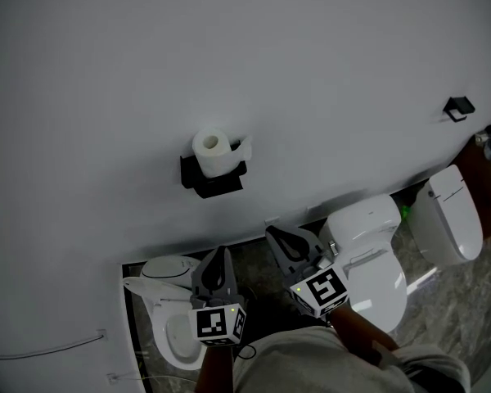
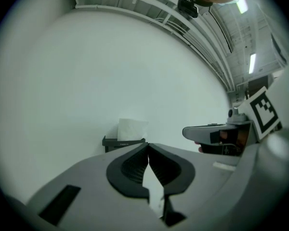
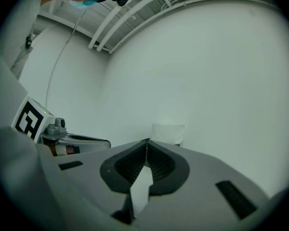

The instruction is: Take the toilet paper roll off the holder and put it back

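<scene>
Roll [image 1: 213, 148] standing on black holder [image 1: 217, 183] on white wall [image 1: 229, 56], well ahead of left gripper [image 1: 219, 256] and right gripper [image 1: 278, 236], both jaws closed, empty, toilets [image 1: 368, 248] on dark floor [image 1: 446, 301].

Head view looks down; both gripper views face the roll [image 1: 213, 150].

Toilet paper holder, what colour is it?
The wall-mounted toilet paper holder is black, clearest in head view.

The right claw [image 3: 145, 142] hides most of the holder [image 1: 217, 185].
</scene>
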Demonstrator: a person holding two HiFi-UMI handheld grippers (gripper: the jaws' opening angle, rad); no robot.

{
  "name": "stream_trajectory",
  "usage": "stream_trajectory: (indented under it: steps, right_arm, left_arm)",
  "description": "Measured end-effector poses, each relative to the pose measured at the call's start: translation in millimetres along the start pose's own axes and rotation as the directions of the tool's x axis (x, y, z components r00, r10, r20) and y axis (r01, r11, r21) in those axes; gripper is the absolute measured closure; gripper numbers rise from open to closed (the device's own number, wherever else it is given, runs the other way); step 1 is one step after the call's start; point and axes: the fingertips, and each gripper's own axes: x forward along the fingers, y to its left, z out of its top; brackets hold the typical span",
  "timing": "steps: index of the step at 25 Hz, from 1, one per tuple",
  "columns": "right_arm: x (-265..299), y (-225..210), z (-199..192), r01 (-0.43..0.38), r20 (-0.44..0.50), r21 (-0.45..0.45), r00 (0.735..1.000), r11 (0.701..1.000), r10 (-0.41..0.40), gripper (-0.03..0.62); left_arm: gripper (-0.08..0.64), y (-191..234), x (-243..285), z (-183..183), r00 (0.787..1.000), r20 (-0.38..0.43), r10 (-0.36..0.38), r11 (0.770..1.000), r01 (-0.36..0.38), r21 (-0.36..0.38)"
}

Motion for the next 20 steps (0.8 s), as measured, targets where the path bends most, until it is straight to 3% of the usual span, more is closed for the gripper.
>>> stream_trajectory:
  steps: [14,17,20]
  right_arm:
    - [117.7,-14.3,16.1,0.059,0.006,-0.044,0.998,0.997,-0.059,0.579]
    - [136.0,-18.7,10.2,0.066,-0.025,-0.045,0.997,0.997,-0.067,0.481]
    - [148.8,-19.2,4.7,0.07,-0.051,-0.044,0.996,0.997,-0.072,0.446]
  left_arm:
    - [0.548,109.1,77.6,30.2,0.997,0.073,-0.029,0.999,0.03,-0.013]
    - [0.548,121.2,92.8,28.7,0.996,0.071,-0.049,0.999,0.051,-0.018]
    - [0.548,130.6,103.7,27.6,0.995,0.069,-0.066,0.997,0.068,-0.022]
